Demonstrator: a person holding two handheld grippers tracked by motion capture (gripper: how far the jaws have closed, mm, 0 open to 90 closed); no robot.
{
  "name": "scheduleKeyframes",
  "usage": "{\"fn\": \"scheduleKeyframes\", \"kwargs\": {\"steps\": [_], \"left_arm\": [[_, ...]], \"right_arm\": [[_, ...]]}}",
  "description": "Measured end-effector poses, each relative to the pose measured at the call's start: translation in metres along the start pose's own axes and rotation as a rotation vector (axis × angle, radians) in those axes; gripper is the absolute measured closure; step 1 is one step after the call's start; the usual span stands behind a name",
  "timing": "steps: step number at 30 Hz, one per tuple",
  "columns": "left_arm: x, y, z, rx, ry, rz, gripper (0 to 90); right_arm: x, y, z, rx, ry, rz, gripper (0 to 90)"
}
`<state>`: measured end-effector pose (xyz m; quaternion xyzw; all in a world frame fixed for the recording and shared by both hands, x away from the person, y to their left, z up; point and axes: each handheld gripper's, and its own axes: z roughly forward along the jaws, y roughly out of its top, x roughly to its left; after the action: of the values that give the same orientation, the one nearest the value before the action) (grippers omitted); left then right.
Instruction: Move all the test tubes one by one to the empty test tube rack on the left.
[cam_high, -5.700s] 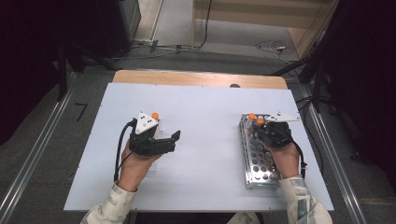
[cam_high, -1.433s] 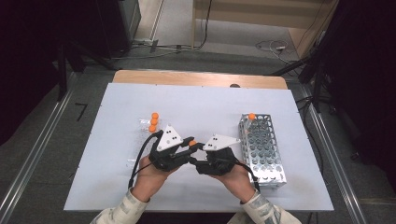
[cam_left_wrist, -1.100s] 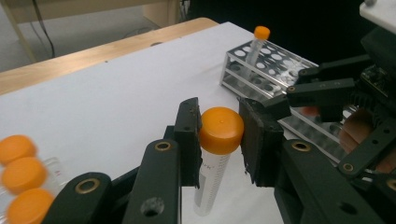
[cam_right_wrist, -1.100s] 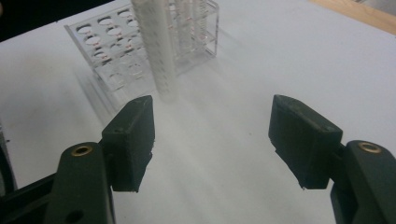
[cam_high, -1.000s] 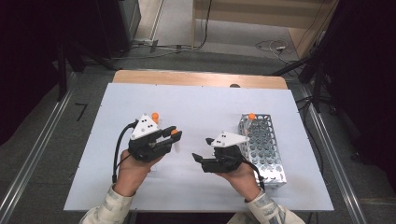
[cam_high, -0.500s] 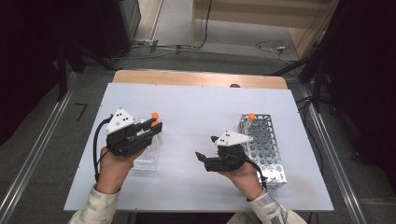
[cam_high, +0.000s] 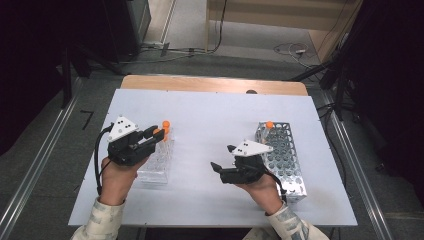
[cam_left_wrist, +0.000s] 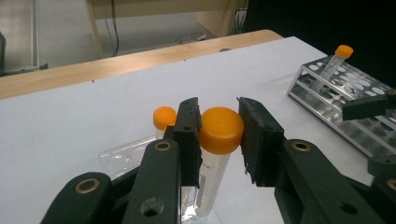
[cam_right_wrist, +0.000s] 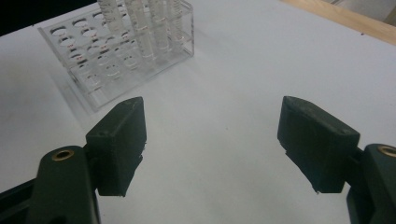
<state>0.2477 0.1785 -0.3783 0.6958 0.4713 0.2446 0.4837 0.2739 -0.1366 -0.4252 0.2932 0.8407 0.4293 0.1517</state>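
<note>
Left gripper (cam_left_wrist: 219, 135) shifted further onto clear rack (cam_high: 156, 162) since half second ago; jaws seen around orange-capped tube (cam_left_wrist: 215, 154) standing in it, grip judged not fully tight. Right gripper (cam_right_wrist: 212, 140) spread, empty, held above surface (cam_high: 210, 115). One tube (cam_high: 268, 128) already seated in metal rack (cam_high: 285, 160); others left.

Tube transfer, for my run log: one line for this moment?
left hand-held gripper: around tube in clear rack | right hand-held gripper: open
</note>
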Motion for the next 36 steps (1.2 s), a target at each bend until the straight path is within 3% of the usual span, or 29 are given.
{"fn": "scheduleKeyframes", "kwargs": {"steps": [5,22,36], "left_arm": [[-0.001,-0.003,0.002,0.005,0.004,-0.002,69.8],[-0.007,-0.019,0.010,0.016,0.080,-0.003,69.6],[-0.012,-0.032,0.019,0.045,0.106,0.002,69.0]], "right_arm": [[0.000,0.000,0.000,0.003,0.000,0.007,22.1],[0.000,-0.001,-0.001,0.007,0.000,-0.001,22.4],[0.001,-0.001,0.000,0.011,0.000,0.002,22.5]]}}
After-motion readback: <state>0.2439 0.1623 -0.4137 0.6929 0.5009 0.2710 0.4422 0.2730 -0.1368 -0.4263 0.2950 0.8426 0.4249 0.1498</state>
